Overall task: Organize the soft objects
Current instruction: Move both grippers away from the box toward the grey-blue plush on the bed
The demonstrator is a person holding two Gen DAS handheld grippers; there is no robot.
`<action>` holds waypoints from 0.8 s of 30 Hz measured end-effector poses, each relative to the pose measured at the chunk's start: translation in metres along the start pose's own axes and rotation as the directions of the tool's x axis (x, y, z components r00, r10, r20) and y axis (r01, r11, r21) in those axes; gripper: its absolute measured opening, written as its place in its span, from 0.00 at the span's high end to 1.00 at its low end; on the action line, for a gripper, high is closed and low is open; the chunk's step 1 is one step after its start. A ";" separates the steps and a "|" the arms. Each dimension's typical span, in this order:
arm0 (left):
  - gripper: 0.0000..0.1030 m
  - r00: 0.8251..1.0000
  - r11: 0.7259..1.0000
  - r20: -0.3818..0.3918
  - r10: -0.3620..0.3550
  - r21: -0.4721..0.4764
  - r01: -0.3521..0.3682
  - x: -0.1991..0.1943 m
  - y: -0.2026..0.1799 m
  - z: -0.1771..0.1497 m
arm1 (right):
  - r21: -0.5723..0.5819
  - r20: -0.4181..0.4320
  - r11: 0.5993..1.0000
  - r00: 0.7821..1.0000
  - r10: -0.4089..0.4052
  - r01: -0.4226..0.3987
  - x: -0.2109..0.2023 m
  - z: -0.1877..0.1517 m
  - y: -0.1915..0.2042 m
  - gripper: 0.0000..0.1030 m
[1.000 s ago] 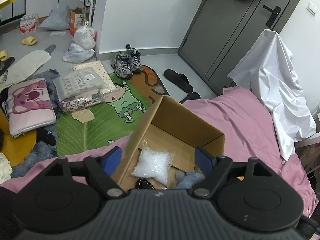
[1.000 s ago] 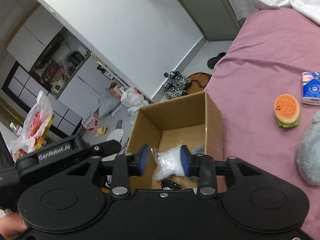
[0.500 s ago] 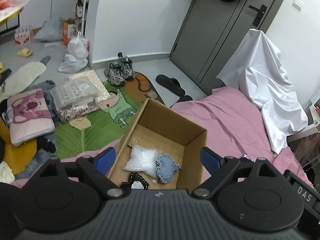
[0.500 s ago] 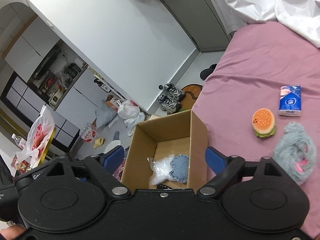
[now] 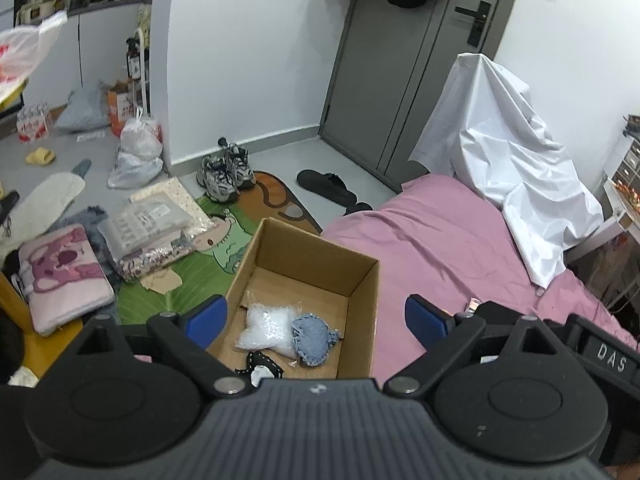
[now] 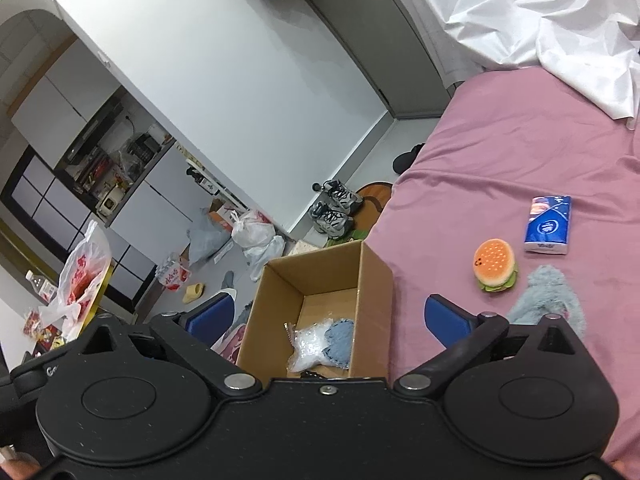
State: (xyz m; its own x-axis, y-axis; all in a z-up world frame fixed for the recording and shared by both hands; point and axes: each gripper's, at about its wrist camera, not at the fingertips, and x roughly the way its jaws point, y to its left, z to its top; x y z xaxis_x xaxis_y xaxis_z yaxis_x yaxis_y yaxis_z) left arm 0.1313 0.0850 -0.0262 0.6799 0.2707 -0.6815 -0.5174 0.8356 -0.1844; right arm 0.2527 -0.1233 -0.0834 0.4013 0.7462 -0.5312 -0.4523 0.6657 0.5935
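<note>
The cardboard box [image 5: 362, 280] sat on the pink bedsheet [image 5: 440, 248] below both tools — the left gripper [image 5: 316, 316] and right gripper [image 6: 328, 316] each hung spread wide and empty above it. Inside lay a crinkly clear plastic bag [image 5: 266, 330] touching a round denim pouch [image 5: 314, 334]. Only the right wrist view showed the squashy burger toy [image 6: 495, 265], a fluffy grey plush [image 6: 546, 300] and a tissue pack [image 6: 547, 225] beside the box.
</note>
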 end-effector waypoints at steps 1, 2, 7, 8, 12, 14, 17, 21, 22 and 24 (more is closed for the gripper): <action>0.08 1.000 1.000 0.006 0.007 0.010 -0.007 -0.002 -0.002 0.000 | 0.004 0.002 1.000 1.000 -0.001 0.001 -0.002 0.001 -0.002 0.00; 0.08 1.000 1.000 0.013 0.013 0.020 -0.013 -0.005 -0.004 0.000 | 0.007 0.005 1.000 1.000 -0.001 0.001 -0.003 0.002 -0.003 0.00; 0.08 0.999 0.999 0.031 0.027 0.034 -0.028 -0.013 -0.011 -0.001 | 0.006 -0.003 1.000 1.000 -0.010 0.010 -0.010 0.004 -0.007 0.00; 0.08 0.999 0.999 0.029 0.026 0.033 -0.027 -0.014 -0.012 -0.001 | 0.005 -0.008 1.000 1.000 -0.015 0.016 -0.012 0.004 -0.008 0.00; 0.08 1.000 0.999 0.015 0.023 0.040 -0.023 -0.015 -0.017 -0.001 | 0.004 -0.014 0.999 0.999 -0.032 0.032 -0.018 0.006 -0.014 0.00; 0.08 1.000 0.999 0.010 0.026 0.045 -0.026 -0.016 -0.020 -0.004 | 0.007 -0.012 0.999 0.999 -0.038 0.038 -0.021 0.008 -0.017 0.00; 0.08 1.000 0.999 -0.006 0.021 0.044 -0.021 -0.015 -0.024 -0.007 | 0.008 -0.017 0.998 0.998 -0.054 0.054 -0.024 0.010 -0.021 0.00; 0.08 0.999 0.999 -0.031 0.006 0.034 -0.005 -0.014 -0.026 -0.011 | 0.017 -0.031 0.997 0.996 -0.080 0.081 -0.026 0.010 -0.027 0.00; 0.08 0.999 0.999 -0.037 0.004 0.032 -0.003 -0.013 -0.027 -0.013 | 0.024 -0.032 0.996 0.996 -0.088 0.089 -0.027 0.010 -0.029 0.00; 0.08 0.999 1.000 -0.047 0.003 0.030 -0.001 -0.011 -0.029 -0.015 | 0.037 -0.036 0.995 0.995 -0.094 0.096 -0.028 0.010 -0.033 0.00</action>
State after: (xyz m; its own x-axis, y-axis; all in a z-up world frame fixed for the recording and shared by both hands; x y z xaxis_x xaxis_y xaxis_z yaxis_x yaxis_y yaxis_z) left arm 0.1312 0.0508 -0.0238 0.6533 0.2502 -0.7145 -0.5024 0.8493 -0.1620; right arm 0.2641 -0.1659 -0.0821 0.4133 0.6795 -0.6062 -0.3824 0.7337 0.5617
